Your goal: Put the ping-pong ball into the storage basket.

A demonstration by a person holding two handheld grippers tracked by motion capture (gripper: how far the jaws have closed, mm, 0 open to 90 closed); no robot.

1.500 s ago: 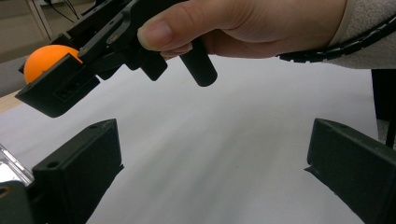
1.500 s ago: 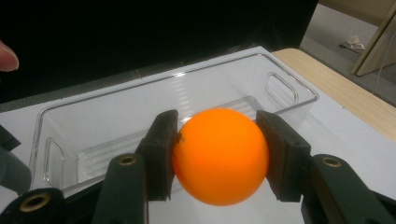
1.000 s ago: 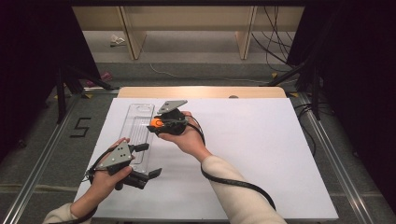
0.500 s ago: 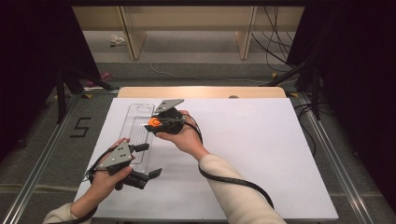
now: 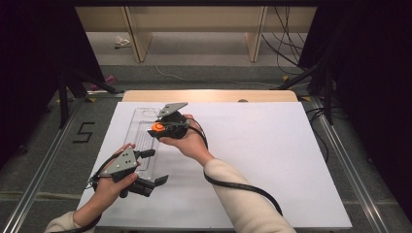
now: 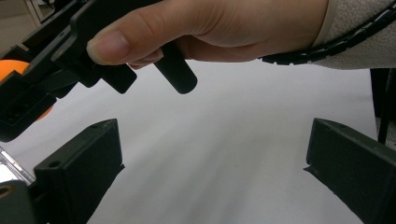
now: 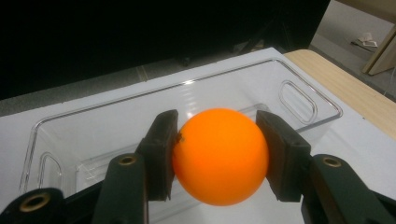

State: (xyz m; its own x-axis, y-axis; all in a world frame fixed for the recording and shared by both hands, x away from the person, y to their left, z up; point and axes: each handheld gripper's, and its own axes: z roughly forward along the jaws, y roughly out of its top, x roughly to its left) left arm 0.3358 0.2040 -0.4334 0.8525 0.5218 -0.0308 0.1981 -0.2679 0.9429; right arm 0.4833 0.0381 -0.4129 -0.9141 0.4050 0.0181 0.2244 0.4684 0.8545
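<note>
An orange ball is pinched between the pads of my right gripper. This gripper is shut on the ball and hovers over the far half of a clear plastic tray. The tray's rim and bare floor lie right beneath the ball. My left gripper rests at the tray's near end with its jaws wide apart and nothing between them. In the left gripper view, the left gripper looks over white table toward the right hand, and a sliver of the ball peeks out at the left.
A white sheet covers the table, with a wooden strip along its far edge. A black cable trails from the right gripper across the sheet. Dark drapes and metal stands flank both sides.
The right gripper with the ball has drifted slightly left over the tray. The left gripper has stayed where it was.
</note>
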